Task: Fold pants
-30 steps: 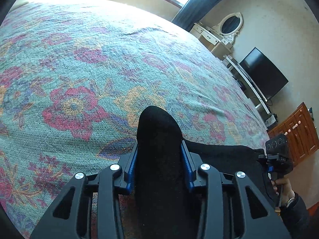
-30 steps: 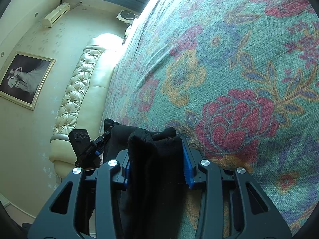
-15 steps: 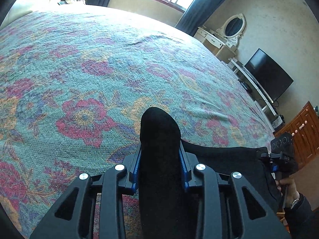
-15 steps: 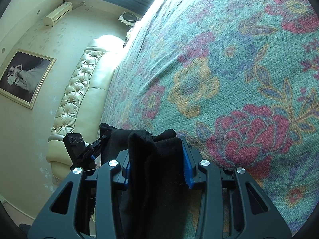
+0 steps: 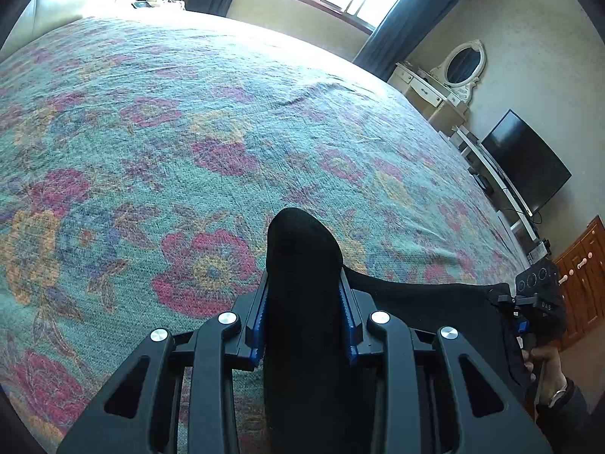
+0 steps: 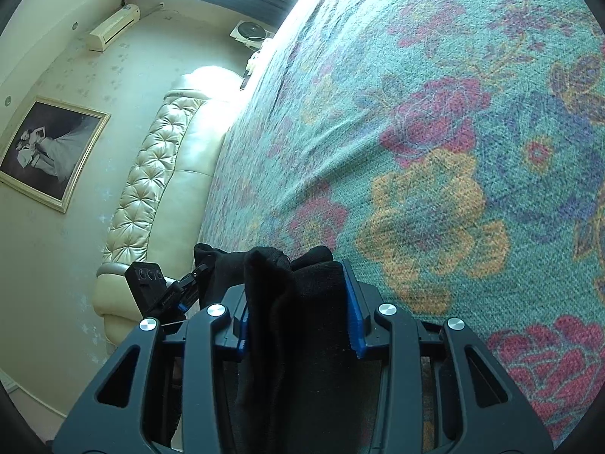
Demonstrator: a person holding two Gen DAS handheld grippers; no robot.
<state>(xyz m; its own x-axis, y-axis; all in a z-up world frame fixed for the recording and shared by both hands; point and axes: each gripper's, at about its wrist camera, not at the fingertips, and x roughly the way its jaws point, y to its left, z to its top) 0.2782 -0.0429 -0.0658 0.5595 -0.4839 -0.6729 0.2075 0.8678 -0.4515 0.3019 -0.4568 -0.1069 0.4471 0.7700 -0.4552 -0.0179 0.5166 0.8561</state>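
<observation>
Both hand-held grippers (image 5: 304, 299) (image 6: 297, 295) farther over the floral bedspread (image 5: 170, 143), each clenched on black pants (image 5: 302, 249); no legible writing.

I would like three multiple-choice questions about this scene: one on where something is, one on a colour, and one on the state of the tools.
1. Where does the television stand?
A. by the wall on the right side of the left wrist view
B. on the bed
C. above the headboard

2. What colour are the pants?
A. white
B. black
C. red

3. What are the two tools doing?
A. both open, holding nothing
B. only the left one grips cloth
C. each is shut on the pants

Answers:
1. A: the television stands by the wall, past the edge of the bed.
2. B: the pants are black.
3. C: black cloth fills the left tool and the right tool.
</observation>
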